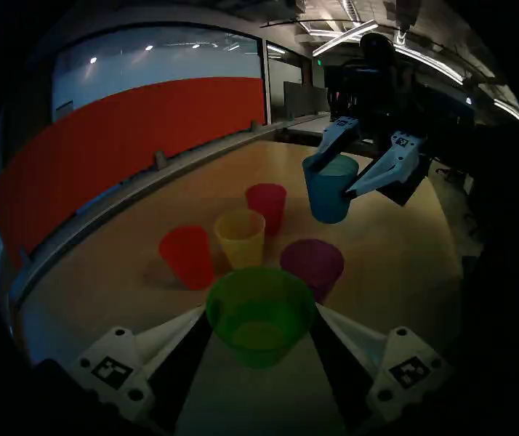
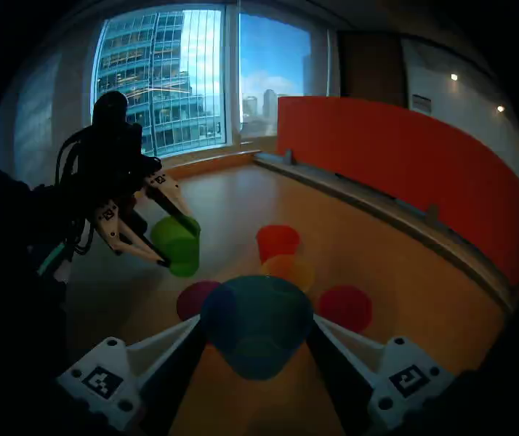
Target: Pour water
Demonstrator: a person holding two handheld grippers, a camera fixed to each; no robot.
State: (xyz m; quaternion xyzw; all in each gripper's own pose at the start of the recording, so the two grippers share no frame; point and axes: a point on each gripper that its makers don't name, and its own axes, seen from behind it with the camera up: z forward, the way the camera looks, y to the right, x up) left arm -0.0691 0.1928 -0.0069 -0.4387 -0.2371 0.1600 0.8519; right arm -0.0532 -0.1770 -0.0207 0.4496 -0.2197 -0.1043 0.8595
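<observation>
**Wooden surface (image 1: 405,247), a cup in each grip**

The left hand-held gripper (image 1: 259,311) is clamped on the green cup (image 1: 261,330), with a finger pressing each side. The right hand-held gripper (image 2: 257,323) grips the blue cup (image 2: 256,338) the same way. Between the two held cups, a red cup (image 1: 187,256), yellow cup (image 1: 241,237), pink cup (image 1: 267,206) and purple cup (image 1: 312,265) stand clustered on the surface.

left hand-held gripper (image 1: 259,314), right hand-held gripper (image 2: 257,320): white fingers (image 1: 154,341), black inner pads (image 1: 187,356), square black-white tags (image 1: 112,371), dark screws (image 1: 119,332); black cables (image 2: 67,160) on body.
</observation>
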